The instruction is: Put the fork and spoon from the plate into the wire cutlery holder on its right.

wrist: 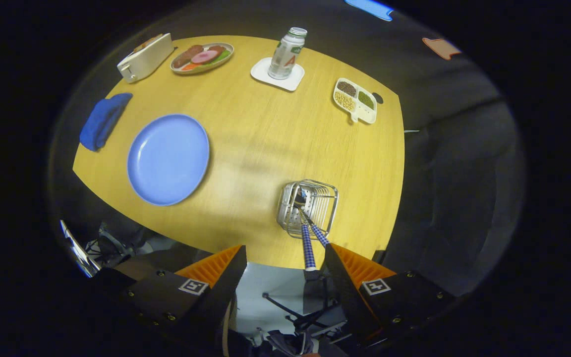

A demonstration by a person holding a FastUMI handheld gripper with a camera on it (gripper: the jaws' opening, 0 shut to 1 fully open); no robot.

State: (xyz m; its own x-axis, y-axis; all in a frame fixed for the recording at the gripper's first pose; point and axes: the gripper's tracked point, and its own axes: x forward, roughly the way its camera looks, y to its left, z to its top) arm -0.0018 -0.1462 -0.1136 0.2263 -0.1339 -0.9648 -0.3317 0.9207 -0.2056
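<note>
Two pieces of cutlery stand in the wire cutlery holder (308,208), a squarish basket of thin shiny metal bars with a perforated base, set near the table's (275,139) near edge toward its right corner. Their two handles (308,246) wear a fine blue-and-white check pattern and lean out over the holder's near rim; the metal heads cross inside the basket, too tangled to tell fork from spoon.

The gripper (285,263) hovers above the near edge with its ridged fingers spread wide and holding nothing; the handle tips end just beside the right finger.

The plate (168,159), round, smooth and pale blue, lies bare to the left of the holder, near the left edge. A folded blue cloth (103,120) sits at that edge beyond it.

Along the far edge are a white toaster (145,57) at the left corner, one oval dish (202,57) of sliced food, and one bottle (287,53) on a square white coaster (276,75); its label is too small to read. Toward the far right corner lies a white divided tray (355,100) with three fillings of grains or beans.

The round tabletop is light wood grain.
</note>
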